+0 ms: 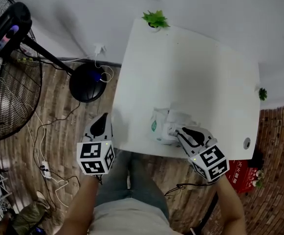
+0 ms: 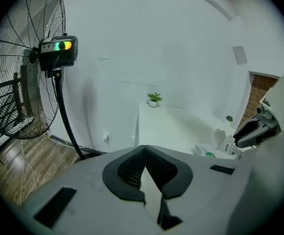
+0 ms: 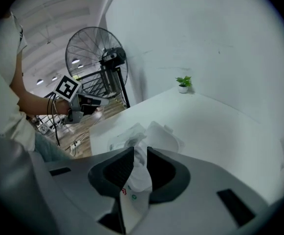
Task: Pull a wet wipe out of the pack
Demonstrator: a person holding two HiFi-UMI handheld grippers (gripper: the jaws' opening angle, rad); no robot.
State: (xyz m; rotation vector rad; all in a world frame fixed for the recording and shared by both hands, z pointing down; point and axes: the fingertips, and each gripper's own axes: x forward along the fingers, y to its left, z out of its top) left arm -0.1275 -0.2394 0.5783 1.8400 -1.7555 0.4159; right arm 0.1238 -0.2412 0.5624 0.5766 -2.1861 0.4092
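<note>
on the near edge of the white table sits the pack, lid flipped open. right gripper is right over it on its right side, jaws nearly together, pinching a white wipe that rises from the pack's opening. printed pack film shows under the jaws. left gripper is off the table's near left corner, over the wood floor, well apart from the pack; its jaws are pressed together with nothing between. fan stands far left on the floor. small plant is at the table's far edge.
</note>
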